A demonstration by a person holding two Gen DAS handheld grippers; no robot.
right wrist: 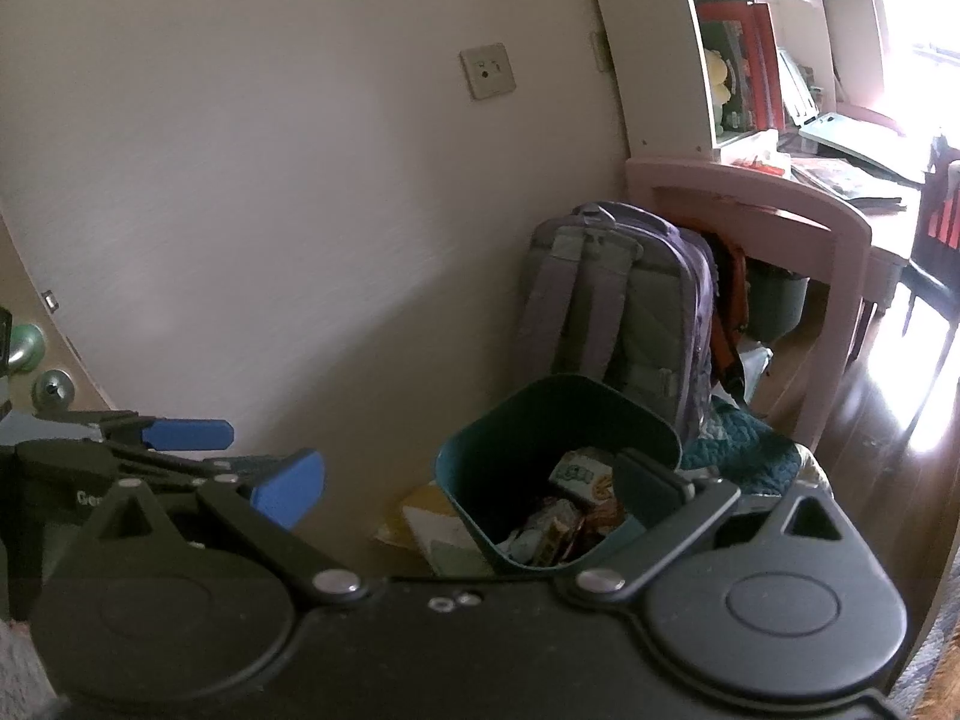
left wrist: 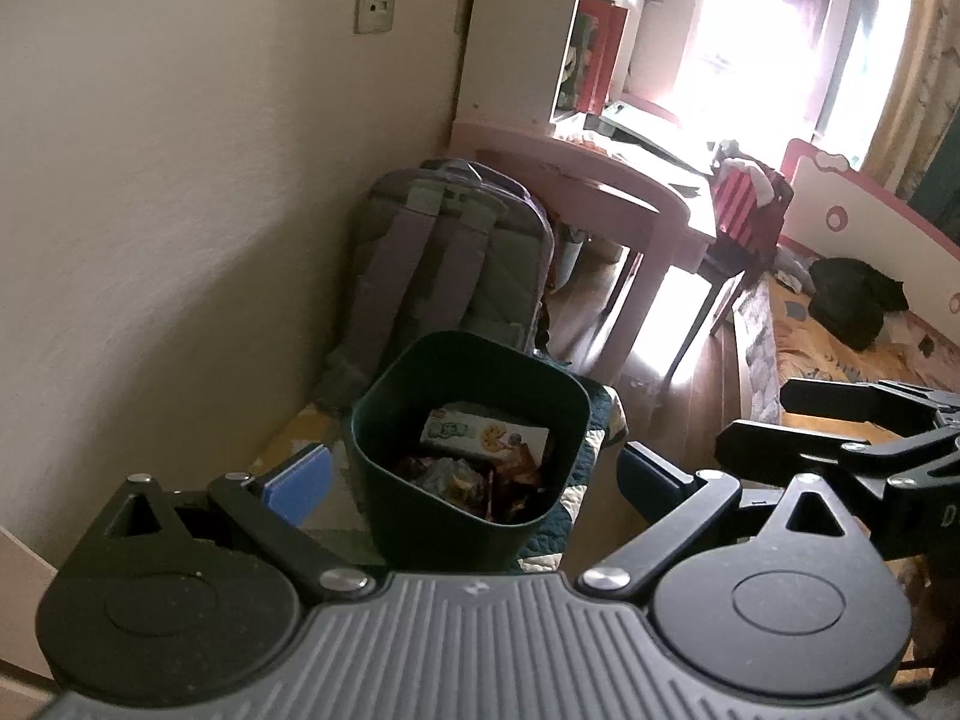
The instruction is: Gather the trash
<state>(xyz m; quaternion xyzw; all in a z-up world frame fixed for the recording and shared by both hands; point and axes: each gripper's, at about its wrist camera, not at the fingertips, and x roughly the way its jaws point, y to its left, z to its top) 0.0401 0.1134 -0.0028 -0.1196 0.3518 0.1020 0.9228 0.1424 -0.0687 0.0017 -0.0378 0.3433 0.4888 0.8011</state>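
A dark green bin (left wrist: 420,516) stands on the floor by the wall, straight ahead of both grippers. Inside lie a snack box (left wrist: 486,435) and several crumpled wrappers (left wrist: 456,480). My left gripper (left wrist: 477,477) is open wide, its blue pads (left wrist: 300,480) apart on either side of the bin in the picture, nothing between them. In the right wrist view the bin (right wrist: 576,396) sits just beyond my right gripper (right wrist: 468,492), which is open and empty. The snack box (right wrist: 585,471) shows there too. The right gripper (left wrist: 798,420) also appears at the right edge of the left wrist view.
A grey-purple backpack (left wrist: 444,252) leans against the wall behind the bin. A pink desk (left wrist: 606,192) with a chair (left wrist: 750,204) stands further back, a bed (left wrist: 840,354) to the right. A teal quilt (right wrist: 744,450) and yellow paper (right wrist: 420,516) lie beside the bin. A door knob (right wrist: 54,387) is at far left.
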